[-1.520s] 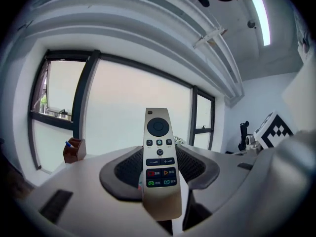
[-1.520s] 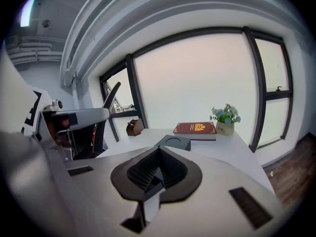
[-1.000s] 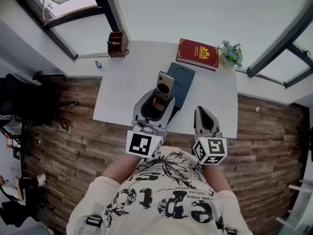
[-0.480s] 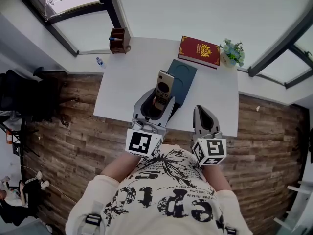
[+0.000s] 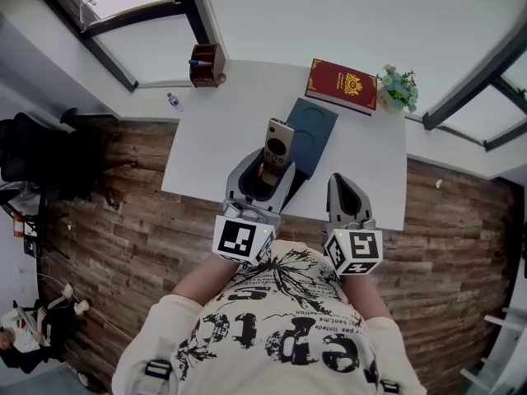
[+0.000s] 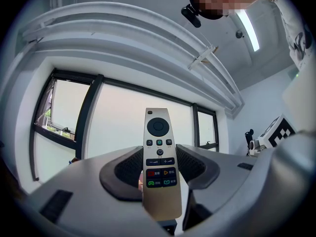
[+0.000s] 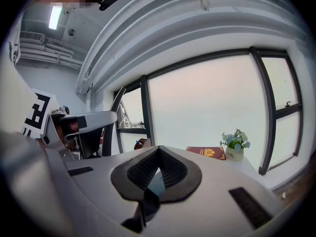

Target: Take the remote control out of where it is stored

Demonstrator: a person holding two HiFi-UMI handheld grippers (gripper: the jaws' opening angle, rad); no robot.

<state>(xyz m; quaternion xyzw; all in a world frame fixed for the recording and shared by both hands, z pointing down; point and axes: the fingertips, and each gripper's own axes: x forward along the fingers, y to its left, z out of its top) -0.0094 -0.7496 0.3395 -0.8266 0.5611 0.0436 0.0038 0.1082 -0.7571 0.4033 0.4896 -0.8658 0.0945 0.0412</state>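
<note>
Remote control (image 5: 276, 145) stands upright, gripped at its lower end by your left hand-held gripper (image 5: 265, 174) above the bench's (image 5: 206, 130) near edge, beside the teal case (image 5: 311, 130). Squeeze evenly and lift straight. Your right hand-held gripper (image 5: 341, 183) is clenched on nothing.

From here I can't see the lower end of the slim gold remote control (image 6: 158, 137). It drops out of sight between the left gripper (image 6: 159, 169)'s padded jaws, and its button labels are too small to read. In the head view, that gripper covers the near end of the flat dark teal case (image 5: 311, 130). The small white flower pot (image 7: 235, 153)'s print is illegible.
</note>
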